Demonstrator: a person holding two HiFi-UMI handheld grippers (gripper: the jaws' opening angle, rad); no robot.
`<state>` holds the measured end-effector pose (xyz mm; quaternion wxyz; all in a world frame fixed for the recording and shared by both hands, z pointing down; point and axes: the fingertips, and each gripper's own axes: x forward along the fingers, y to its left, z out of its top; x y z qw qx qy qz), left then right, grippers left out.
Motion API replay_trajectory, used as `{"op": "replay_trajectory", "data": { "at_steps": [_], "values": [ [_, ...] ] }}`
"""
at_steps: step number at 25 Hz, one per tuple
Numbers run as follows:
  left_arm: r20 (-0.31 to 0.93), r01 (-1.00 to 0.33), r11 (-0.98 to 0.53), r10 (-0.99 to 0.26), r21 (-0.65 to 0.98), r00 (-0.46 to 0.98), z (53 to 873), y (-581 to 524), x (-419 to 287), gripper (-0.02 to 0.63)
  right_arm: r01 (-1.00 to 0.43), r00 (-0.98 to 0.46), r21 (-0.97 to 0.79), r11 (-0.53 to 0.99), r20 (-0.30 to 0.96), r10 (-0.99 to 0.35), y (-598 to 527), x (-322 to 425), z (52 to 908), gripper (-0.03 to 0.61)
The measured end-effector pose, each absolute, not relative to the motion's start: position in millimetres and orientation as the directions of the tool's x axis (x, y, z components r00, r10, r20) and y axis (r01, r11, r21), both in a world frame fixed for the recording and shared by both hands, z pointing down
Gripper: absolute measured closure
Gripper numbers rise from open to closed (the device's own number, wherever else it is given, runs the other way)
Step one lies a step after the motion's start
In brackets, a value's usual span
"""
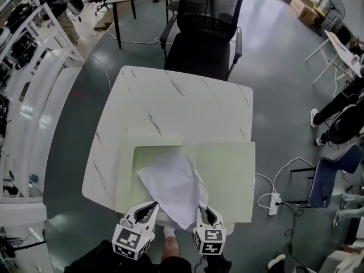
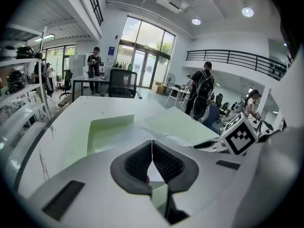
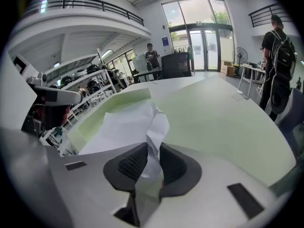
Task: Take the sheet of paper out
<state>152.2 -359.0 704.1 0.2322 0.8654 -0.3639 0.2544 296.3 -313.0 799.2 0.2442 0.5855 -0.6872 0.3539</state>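
Lying creased, white sheet of paper (image 1: 170, 185), on pale-green folder (image 1: 230, 172)

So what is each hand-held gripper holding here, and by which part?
Both grip the white sheet of paper: the left hand-held gripper pinches its near left edge, the right hand-held gripper its crumpled near right corner.

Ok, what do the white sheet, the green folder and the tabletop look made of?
Sheet: thin matte paper; it creases and buckles. Folder: probably smooth pale green plastic or card, lying flat. Tabletop: smooth white with grey veins, either marble or a marble-look laminate; I can't tell which.
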Motion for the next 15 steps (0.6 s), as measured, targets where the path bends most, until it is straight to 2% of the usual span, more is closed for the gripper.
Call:
{"op": "replay_trajectory", "data": {
  "at_steps": [15],
  "values": [
    [0.571, -0.748, -0.628, -0.541, 0.214, 0.618, 677, -348, 133, 0.589, -0.978, -0.184, -0.204, 0.052, 0.706, -0.684, -310, 284, 764, 0.512]
  ]
}}
